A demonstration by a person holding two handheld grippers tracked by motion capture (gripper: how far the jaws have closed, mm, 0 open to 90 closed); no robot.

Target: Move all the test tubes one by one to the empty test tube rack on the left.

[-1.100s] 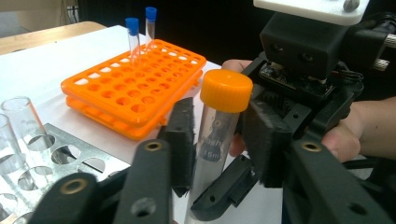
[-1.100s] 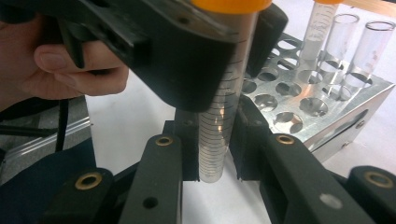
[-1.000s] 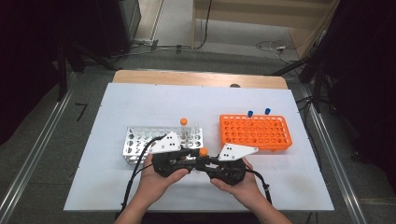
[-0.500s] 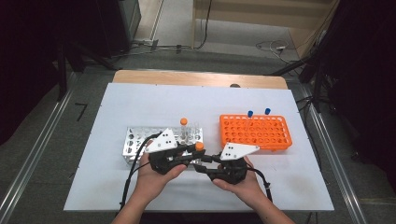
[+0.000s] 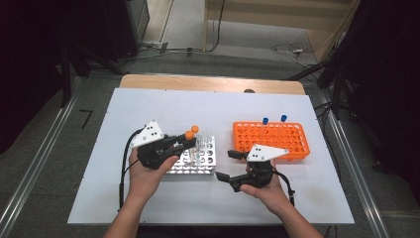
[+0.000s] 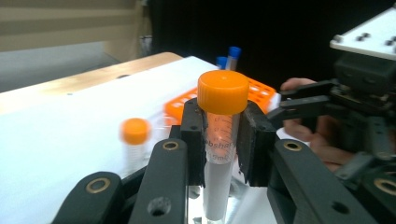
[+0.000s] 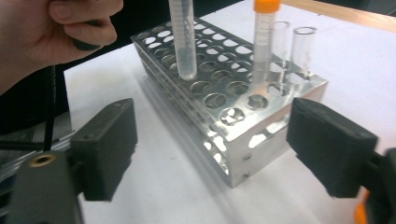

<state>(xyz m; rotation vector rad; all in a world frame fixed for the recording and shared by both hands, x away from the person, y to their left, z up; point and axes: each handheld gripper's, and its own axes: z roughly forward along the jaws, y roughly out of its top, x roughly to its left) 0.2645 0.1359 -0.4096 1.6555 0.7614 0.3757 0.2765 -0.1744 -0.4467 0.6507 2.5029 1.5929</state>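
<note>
- While the left gripper [image 6: 223,140] stands clenched on an orange-capped tube [image 6: 222,140], pads pressed on the clear barrel just under the cap, the tube hangs upright with its tip above the silver rack [image 5: 195,163], not yet in a hole.
- Beside it, the right gripper [image 5: 225,164] stands released: its jaws have just been opening, nothing lies between them, and in the right gripper view the pads [image 7: 106,147] flank the rack's near corner without touching it.
- To seat the tube well, I judge the left hand should keep it vertical, line the rounded tip up over one free hole in both plates, then lower it straight and let go only once it rests at the bottom.
- Judging by the spacing, the free gripper is best kept off the rack and clear of the standing tubes.
- Counted in the silver rack: one capped orange tube [image 7: 264,37] and two open clear tubes [image 7: 303,51] behind it.
- Counted in the orange rack [image 5: 271,139]: two blue-capped tubes [image 5: 274,119], at its far edge.
- Two racks, side by side, rest on the white table [image 5: 148,106].
</note>
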